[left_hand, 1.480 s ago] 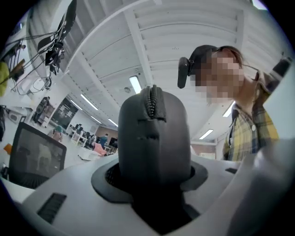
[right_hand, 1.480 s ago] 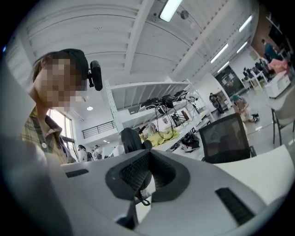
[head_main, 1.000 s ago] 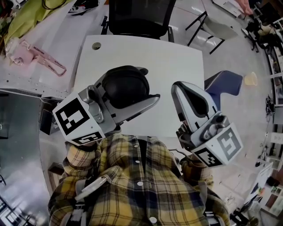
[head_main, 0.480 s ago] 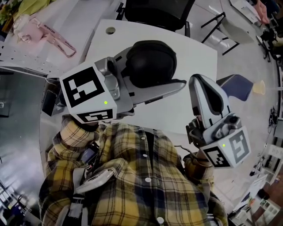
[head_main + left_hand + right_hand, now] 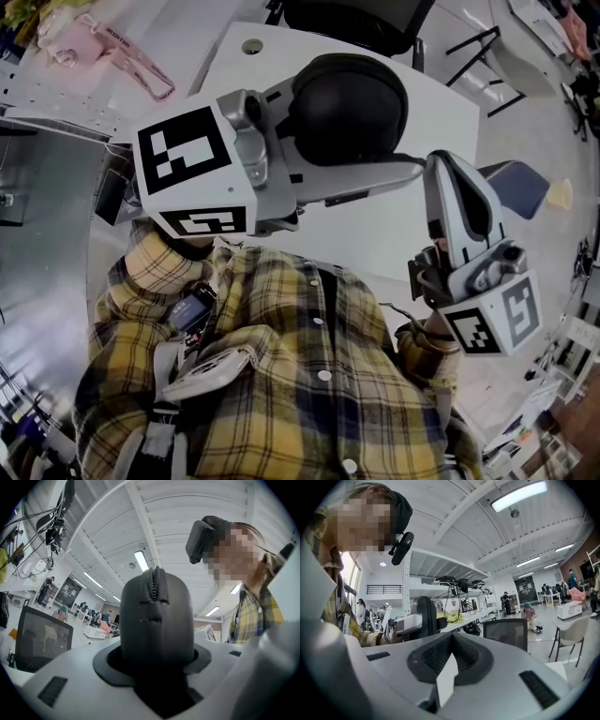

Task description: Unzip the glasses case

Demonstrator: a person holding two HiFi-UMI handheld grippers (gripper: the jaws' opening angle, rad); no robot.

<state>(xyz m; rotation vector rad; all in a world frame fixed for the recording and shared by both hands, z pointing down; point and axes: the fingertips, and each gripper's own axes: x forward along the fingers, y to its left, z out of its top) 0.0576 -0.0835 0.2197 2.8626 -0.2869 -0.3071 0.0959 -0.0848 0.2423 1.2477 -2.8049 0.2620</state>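
Both grippers have lifted off the white surface (image 5: 375, 239) toward the head camera. The left gripper (image 5: 375, 169) is clamped on the black glasses case (image 5: 349, 105), held up in the air. Its zip (image 5: 154, 581) looks fully closed, so the unzipping seems not yet begun and the contents stay hidden. The right gripper (image 5: 459, 202) is closed and empty, just beside the case.

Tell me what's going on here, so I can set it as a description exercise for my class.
A person in a plaid shirt holds a gripper in each hand above a white table. The left gripper is clamped on a black glasses case, lifted clear of the table. The zip along its edge looks closed. The right gripper is shut and empty, apart from the case, so the unzipping has not begun.
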